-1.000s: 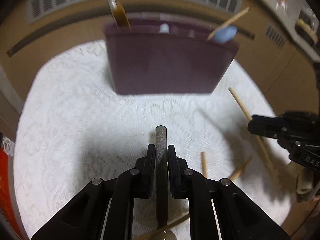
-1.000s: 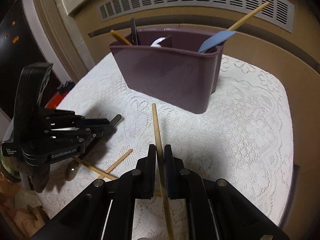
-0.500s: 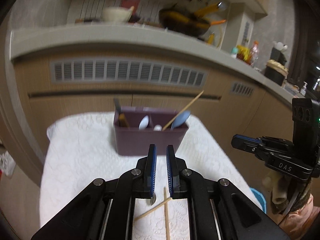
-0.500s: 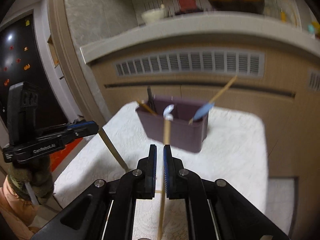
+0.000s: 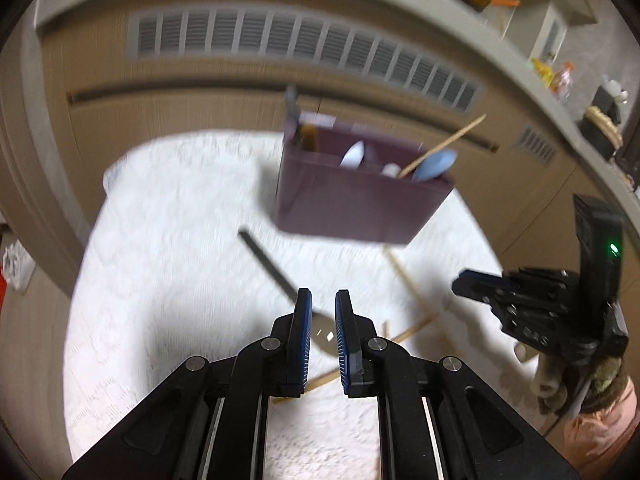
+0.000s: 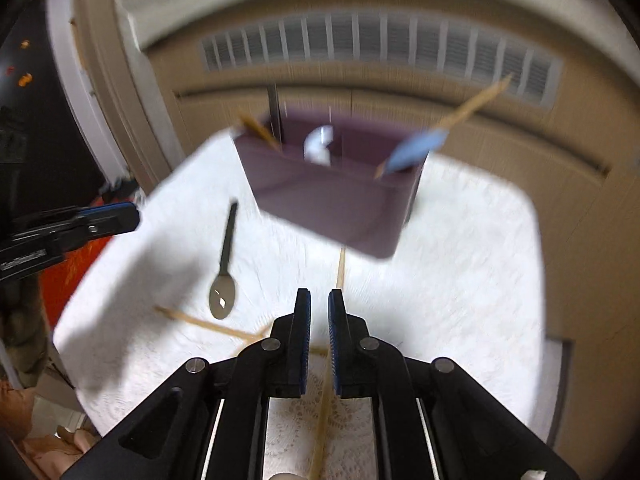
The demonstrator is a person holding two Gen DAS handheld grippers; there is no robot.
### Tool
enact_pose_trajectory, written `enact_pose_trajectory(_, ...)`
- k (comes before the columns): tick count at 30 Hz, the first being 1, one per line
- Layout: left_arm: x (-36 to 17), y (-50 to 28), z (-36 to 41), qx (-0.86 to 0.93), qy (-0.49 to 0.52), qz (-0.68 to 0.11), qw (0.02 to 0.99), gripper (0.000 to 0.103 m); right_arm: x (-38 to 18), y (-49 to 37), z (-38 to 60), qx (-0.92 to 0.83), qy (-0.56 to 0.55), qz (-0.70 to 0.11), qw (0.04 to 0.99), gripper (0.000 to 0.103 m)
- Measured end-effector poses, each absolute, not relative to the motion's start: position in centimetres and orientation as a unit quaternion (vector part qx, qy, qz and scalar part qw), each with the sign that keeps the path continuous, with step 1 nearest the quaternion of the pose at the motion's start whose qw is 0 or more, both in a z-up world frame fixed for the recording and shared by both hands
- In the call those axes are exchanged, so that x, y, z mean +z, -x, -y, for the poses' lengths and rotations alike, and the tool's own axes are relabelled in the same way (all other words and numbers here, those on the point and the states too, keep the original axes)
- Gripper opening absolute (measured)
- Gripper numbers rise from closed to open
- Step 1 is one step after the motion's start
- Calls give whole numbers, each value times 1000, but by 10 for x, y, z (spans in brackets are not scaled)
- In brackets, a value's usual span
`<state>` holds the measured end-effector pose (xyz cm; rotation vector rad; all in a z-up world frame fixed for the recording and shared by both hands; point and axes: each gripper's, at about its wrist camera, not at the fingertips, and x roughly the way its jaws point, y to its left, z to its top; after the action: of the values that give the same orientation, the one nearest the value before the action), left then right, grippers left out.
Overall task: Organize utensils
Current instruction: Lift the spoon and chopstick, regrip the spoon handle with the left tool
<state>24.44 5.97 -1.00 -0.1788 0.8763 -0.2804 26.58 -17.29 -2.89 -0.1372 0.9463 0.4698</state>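
Released: grey metal spoon (image 6: 222, 292) and wooden chopstick (image 6: 340, 268) lie back on the table (image 5: 160, 240).
Left claw (image 5: 320, 294) and right claw (image 6: 319, 294) grip nothing, jaws opening slightly; purple plastic caddy (image 5: 352, 208) only part-filled.

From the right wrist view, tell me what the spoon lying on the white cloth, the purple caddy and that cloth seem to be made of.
Grey long-handled spoon: probably polished metal, since its bowl shows sharp glints. Dark purple utensil caddy: likely matte moulded plastic, with smooth walls and rounded corners. White patterned tablecloth: looks like lace or crocheted fabric, with an openwork pattern; blur leaves the fibre open.
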Motion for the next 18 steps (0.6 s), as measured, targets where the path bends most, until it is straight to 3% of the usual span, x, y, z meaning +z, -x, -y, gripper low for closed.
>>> enact_pose_trajectory(4,-38,-252,-61,-135,87,-458,874,31,-61,-289,162,214,84,-486,843,24)
enact_pose_trajectory(6,-47,-255,-61,-136,90,-470,868,39,-73,-296,158,205,97,-496,838,24)
enact_pose_trajectory(9,-57,-261,-60,-135,97,-482,860,42,-86,-303,152,198,111,-506,832,24)
enact_pose_trajectory(12,-61,-266,-62,-130,108,-491,855,45,-85,-300,146,207,126,-502,831,8)
enact_pose_trajectory(14,-63,-270,-66,-119,124,-497,851,51,-79,-297,146,220,115,-499,830,7)
enact_pose_trajectory(18,-66,-284,-73,-101,151,-511,840,51,-50,-283,159,246,69,-467,847,7)
